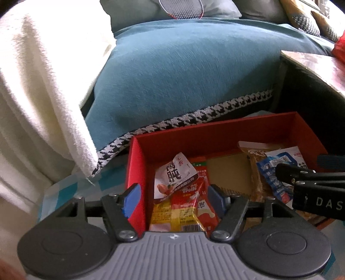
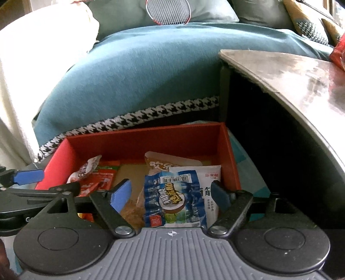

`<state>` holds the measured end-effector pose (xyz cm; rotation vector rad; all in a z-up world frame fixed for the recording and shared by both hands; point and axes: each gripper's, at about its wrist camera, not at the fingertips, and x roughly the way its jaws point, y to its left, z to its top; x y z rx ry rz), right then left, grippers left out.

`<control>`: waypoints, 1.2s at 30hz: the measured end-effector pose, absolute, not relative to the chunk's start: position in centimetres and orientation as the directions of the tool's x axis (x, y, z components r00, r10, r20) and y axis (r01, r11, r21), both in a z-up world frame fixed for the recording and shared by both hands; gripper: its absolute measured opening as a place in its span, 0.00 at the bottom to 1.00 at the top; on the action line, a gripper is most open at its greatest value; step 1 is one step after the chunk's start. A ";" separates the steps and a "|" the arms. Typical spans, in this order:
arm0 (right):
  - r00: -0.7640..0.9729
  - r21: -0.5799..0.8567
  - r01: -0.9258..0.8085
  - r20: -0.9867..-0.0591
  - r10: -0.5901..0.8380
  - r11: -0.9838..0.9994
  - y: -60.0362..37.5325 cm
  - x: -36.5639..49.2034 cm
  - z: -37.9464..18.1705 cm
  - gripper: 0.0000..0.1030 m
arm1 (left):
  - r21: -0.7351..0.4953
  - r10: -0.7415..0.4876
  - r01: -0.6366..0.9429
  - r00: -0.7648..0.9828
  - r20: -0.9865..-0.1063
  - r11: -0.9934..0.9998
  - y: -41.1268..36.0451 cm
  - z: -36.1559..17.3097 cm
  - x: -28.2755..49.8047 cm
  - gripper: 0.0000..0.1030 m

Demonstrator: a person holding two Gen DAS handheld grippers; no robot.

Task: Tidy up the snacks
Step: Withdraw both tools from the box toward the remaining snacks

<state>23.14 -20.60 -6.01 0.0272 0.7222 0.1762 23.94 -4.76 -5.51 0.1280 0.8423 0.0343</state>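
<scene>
A red box [image 1: 138, 163] [image 2: 151, 140] sits on the floor in front of a sofa and holds several snack packets. In the left wrist view my left gripper [image 1: 172, 196] is open, its fingers straddling the box's left wall and a red and yellow packet [image 1: 185, 206] with a white packet [image 1: 174, 174] behind it. In the right wrist view my right gripper [image 2: 170, 193] is open over a blue packet [image 2: 170, 200], a white packet [image 2: 204, 183] and a brown packet [image 2: 163, 163]. Neither gripper grips anything. The right gripper shows at the right edge of the left wrist view [image 1: 306, 176].
A teal sofa cover [image 1: 183, 71] with a houndstooth trim rises behind the box. A white towel [image 1: 43, 97] hangs at the left. A glossy table [image 2: 301, 73] overhangs at the right, with a red bag [image 2: 338, 53] on it. A racket [image 2: 168, 10] lies on the sofa.
</scene>
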 end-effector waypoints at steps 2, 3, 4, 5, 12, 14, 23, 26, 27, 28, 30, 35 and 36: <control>0.739 0.087 -0.157 -0.651 0.176 0.984 -20.5 22.8 -5.8 0.84 | 0.125 0.077 0.024 0.669 -0.739 0.992 -4.7 -5.1 23.4 0.62; 0.739 0.088 -0.160 -0.649 0.179 0.983 -20.4 22.7 -5.7 0.84 | 0.125 0.078 0.022 0.671 -0.737 0.992 -4.7 -4.9 23.1 0.62; 0.739 0.088 -0.164 -0.649 0.181 0.983 -20.3 22.5 -5.6 0.84 | 0.124 0.078 0.020 0.673 -0.735 0.992 -4.7 -4.8 22.9 0.62; 0.740 0.088 -0.167 -0.647 0.183 0.982 -20.3 22.4 -5.5 0.84 | 0.121 0.075 0.021 0.675 -0.734 0.992 -4.6 -4.6 22.6 0.62; 0.751 0.075 -0.175 -0.635 0.183 0.982 -19.9 21.3 -5.0 0.85 | 0.112 0.072 0.015 0.680 -0.729 0.994 -4.1 -3.8 20.7 0.63; 0.753 0.074 -0.179 -0.632 0.185 0.981 -19.8 20.9 -4.9 0.86 | 0.108 0.072 0.011 0.680 -0.729 0.994 -3.8 -3.6 20.1 0.63; 0.746 0.056 -0.219 -0.633 0.204 0.974 -18.9 17.9 -4.5 0.89 | 0.110 0.082 -0.001 0.668 -0.739 0.994 -2.3 -3.8 17.1 0.65; 0.745 0.073 -0.223 -0.630 0.218 0.972 -18.9 16.5 -4.3 0.89 | 0.108 0.083 -0.003 0.663 -0.744 0.994 -1.7 -3.8 16.0 0.65; 0.740 0.082 -0.226 -0.634 0.226 0.971 -18.8 16.1 -4.4 0.89 | 0.106 0.082 -0.004 0.661 -0.746 0.994 -1.4 -3.8 15.5 0.65; 0.733 0.094 -0.228 -0.638 0.234 0.969 -18.8 15.7 -4.4 0.89 | 0.103 0.079 -0.002 0.659 -0.748 0.995 -1.3 -3.8 15.2 0.65; 0.727 0.107 -0.232 -0.641 0.245 0.967 -18.6 14.8 -4.4 0.89 | 0.100 0.079 -0.006 0.656 -0.751 0.995 -0.8 -3.9 14.3 0.65; 0.706 0.118 -0.255 -0.656 0.269 0.960 -17.9 12.0 -5.0 0.90 | 0.090 0.073 -0.007 0.645 -0.761 0.996 0.6 -4.1 12.1 0.69; 0.701 0.120 -0.261 -0.659 0.274 0.958 -17.8 11.4 -5.1 0.90 | 0.090 0.074 -0.008 0.640 -0.765 0.996 0.9 -4.3 11.8 0.69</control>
